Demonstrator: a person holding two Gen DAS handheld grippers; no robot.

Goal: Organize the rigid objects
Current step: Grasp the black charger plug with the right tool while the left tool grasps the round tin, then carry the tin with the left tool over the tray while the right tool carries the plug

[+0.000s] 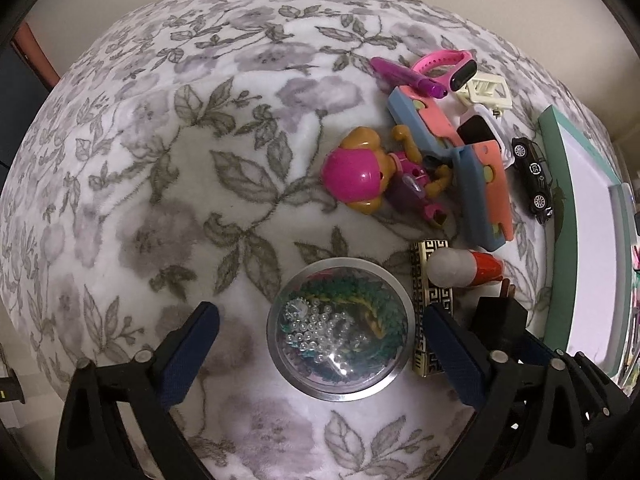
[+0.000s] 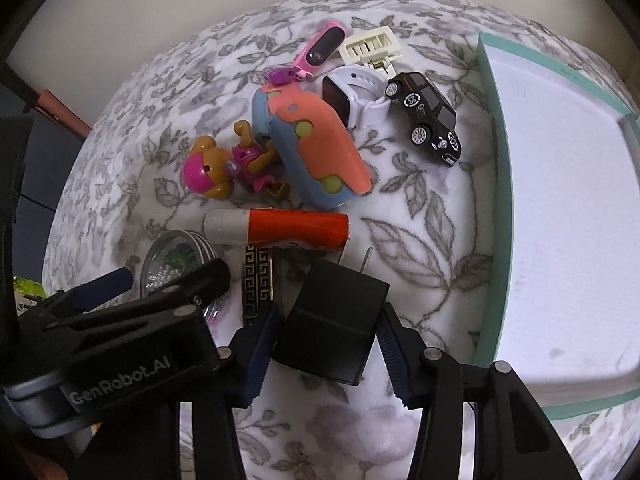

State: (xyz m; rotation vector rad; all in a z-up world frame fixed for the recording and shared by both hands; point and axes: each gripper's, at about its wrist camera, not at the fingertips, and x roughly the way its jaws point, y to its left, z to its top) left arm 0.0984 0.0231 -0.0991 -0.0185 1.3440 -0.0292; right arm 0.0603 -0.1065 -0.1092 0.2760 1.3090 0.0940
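In the left wrist view my left gripper (image 1: 324, 354) points down, open, around a round clear-lidded tin of beads (image 1: 340, 332). The tin lies on the floral blanket (image 1: 160, 184) between the two fingers (image 1: 192, 352), with a gap on the left side. In the right wrist view my right gripper (image 2: 325, 354) is shut on a black plug adapter (image 2: 332, 328), one pad against each side. Its metal prong (image 2: 366, 260) points away from me. The left gripper's body (image 2: 120, 344) and the tin (image 2: 172, 256) show at the left of that view.
Beyond the grippers lie a red-and-white tube (image 2: 296, 228), a gold-and-black patterned box (image 2: 258, 280), a pink-helmeted toy pup (image 2: 216, 168), a blue-and-orange case (image 2: 316, 148), a white watch (image 2: 352, 96), a pink band (image 2: 320, 52), a cream clip (image 2: 372, 46) and a black toy car (image 2: 428, 116). A teal-rimmed white box (image 2: 560, 200) stands on the right.
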